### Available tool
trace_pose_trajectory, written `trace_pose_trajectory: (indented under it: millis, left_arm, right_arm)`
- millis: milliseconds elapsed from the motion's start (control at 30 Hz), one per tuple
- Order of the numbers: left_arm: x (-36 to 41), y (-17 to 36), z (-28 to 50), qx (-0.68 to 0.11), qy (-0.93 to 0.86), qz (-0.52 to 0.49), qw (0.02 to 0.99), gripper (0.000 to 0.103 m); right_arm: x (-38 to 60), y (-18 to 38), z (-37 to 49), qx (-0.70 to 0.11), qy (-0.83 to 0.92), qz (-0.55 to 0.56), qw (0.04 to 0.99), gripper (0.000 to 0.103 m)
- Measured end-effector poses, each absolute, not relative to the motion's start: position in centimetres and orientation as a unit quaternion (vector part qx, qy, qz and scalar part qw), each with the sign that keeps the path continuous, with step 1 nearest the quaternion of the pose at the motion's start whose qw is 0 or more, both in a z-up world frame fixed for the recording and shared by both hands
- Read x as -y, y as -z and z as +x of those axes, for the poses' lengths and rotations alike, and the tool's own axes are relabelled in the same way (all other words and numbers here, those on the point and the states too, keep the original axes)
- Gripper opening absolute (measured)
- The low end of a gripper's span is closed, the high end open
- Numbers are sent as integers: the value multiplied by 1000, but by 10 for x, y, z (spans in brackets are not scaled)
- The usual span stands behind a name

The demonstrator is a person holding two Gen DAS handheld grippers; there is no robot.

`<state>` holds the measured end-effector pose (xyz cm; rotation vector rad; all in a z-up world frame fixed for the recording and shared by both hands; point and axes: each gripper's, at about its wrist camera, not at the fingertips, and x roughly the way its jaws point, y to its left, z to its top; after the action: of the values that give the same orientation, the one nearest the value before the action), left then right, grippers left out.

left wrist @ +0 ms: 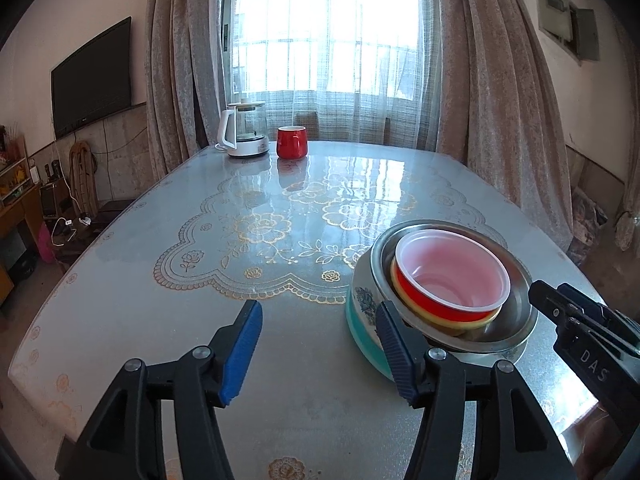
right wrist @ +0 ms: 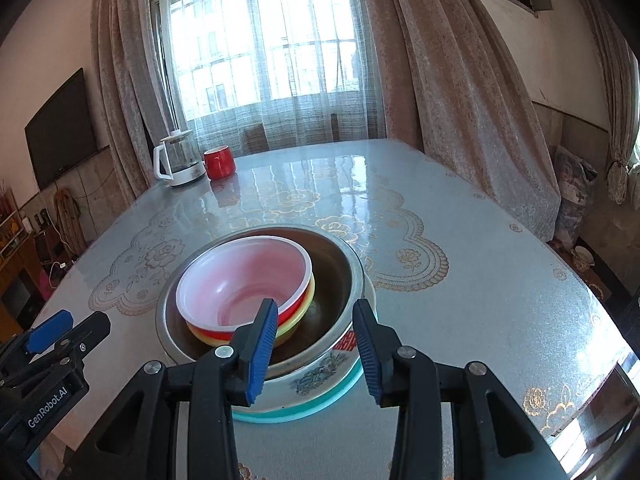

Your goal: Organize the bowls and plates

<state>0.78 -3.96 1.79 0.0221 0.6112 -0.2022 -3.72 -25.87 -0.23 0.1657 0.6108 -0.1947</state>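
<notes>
Both tongs (left wrist: 318, 346) (right wrist: 316, 346) gape empty (beside stacked bowls (right wrist: 244, 280)).

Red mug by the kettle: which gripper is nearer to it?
Neither, clearly. The left gripper and right gripper both sit at the near edge beside the stacked bowls, with the red mug far across the table.

My left gripper (left wrist: 318, 346) pointed downward with jaws spread and nothing between them; my right gripper (right wrist: 316, 354) tilted down too, jaws parted, pads pressing nothing.
</notes>
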Motion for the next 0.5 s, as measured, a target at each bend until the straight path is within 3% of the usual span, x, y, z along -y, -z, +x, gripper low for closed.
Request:
trace_pose_trajectory:
  millis: [500]
  left_arm:
    - [43,-19,6,-299,103,17,948,68]
  right_arm:
    - [251,0,-32,-299,92,65,947,40]
